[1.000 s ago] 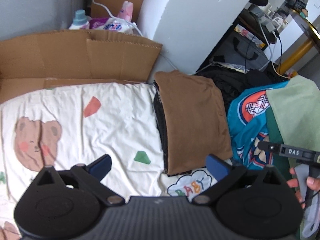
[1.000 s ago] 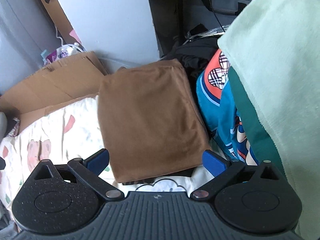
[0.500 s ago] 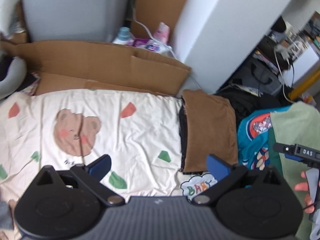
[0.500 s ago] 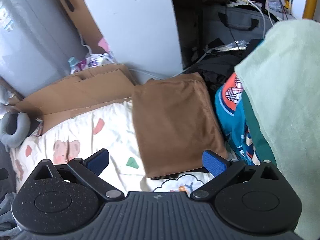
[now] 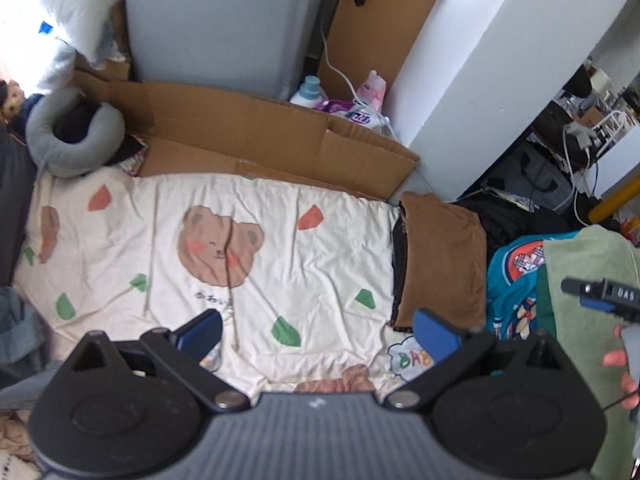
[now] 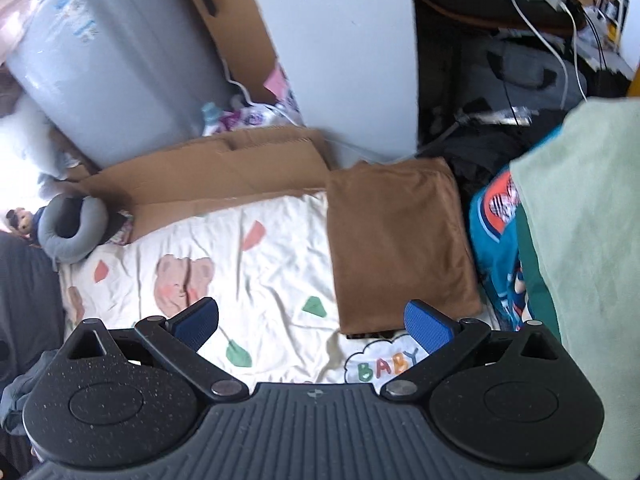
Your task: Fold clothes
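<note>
Both grippers have pulled back and up since a second ago, so far more of the bear-print sheet (image 5: 248,248) shows, right out to its left edge. The folded brown garment (image 5: 438,256) lies flat at the right edge of that sheet, on top of something dark whose edge peeks out along its left side. Just to its right sits a heap of unfolded clothes: a blue printed piece (image 5: 516,280) and a pale green cloth (image 6: 584,240) that fills the right of the right wrist view. The left gripper (image 5: 316,330) hangs over the sheet with its blue pads wide apart and nothing between them; the right gripper (image 6: 312,322) is likewise wide open and empty, above the sheet's near edge by the "BABY" print. A hand (image 5: 622,364) shows at the right margin of the left view. Flattened cardboard (image 5: 256,132) borders the sheet's far edge, a grey neck pillow (image 5: 68,136) its far left corner. Most of the sheet is bare.
</note>
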### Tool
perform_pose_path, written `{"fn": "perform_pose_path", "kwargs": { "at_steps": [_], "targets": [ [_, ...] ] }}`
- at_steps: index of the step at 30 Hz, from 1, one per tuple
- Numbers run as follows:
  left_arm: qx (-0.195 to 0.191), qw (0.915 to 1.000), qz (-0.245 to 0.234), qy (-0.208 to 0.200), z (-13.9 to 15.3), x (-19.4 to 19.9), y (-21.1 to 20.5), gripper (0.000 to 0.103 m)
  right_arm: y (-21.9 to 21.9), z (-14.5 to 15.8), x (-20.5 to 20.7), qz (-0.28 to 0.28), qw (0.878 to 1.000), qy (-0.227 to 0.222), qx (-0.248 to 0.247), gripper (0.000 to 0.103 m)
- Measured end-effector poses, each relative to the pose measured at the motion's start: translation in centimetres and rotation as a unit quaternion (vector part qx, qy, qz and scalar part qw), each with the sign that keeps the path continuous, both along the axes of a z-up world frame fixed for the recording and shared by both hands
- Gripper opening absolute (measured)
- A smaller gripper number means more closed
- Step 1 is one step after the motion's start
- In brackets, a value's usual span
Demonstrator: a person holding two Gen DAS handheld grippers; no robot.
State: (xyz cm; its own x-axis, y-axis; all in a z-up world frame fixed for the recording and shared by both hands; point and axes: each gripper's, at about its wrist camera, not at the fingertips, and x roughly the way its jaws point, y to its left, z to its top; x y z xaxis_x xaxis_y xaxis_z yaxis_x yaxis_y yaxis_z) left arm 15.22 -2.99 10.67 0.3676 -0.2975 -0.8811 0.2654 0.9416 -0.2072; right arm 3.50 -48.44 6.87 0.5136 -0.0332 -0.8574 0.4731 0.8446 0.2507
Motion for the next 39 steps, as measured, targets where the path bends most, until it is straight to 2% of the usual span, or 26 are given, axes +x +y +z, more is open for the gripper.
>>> {"fn": "perform_pose_path", "kwargs": {
  "at_steps": [7,14,22,27,35,39],
  "targets": [
    [-0.003,0.9996,0.022,-0.015,4.5,-1.7,4.6,0.103,4.5,4.7,1.7,0.078,0.997,-0.003,-0.008,0.102],
    [0.022,0.9983,0.050,-0.020,5.7,-3.4,9.1,0.103,9.8,7.7,3.2,0.113,0.993,-0.014,-0.018,0.102],
    [0.060,0.9924,0.099,-0.042,5.3,-6.5,13.5,0.103,15.3,7.3,3.1,0.144,0.989,-0.020,-0.021,0.102],
    [0.048,0.9919,0.105,-0.053,5.1,-8.8,14.0,0.103,19.1,6.8,3.0,0.185,0.982,-0.028,-0.023,0.102],
    [0.043,0.9876,0.133,-0.072,3.3,-12.1,13.9,0.103,23.5,5.4,2.0,0.220,0.974,-0.037,-0.026,0.102],
    [0.043,0.9839,0.151,-0.084,2.4,-13.3,13.8,0.103,24.7,4.3,1.0,0.220,0.974,-0.041,-0.035,0.102]
  ]
}}
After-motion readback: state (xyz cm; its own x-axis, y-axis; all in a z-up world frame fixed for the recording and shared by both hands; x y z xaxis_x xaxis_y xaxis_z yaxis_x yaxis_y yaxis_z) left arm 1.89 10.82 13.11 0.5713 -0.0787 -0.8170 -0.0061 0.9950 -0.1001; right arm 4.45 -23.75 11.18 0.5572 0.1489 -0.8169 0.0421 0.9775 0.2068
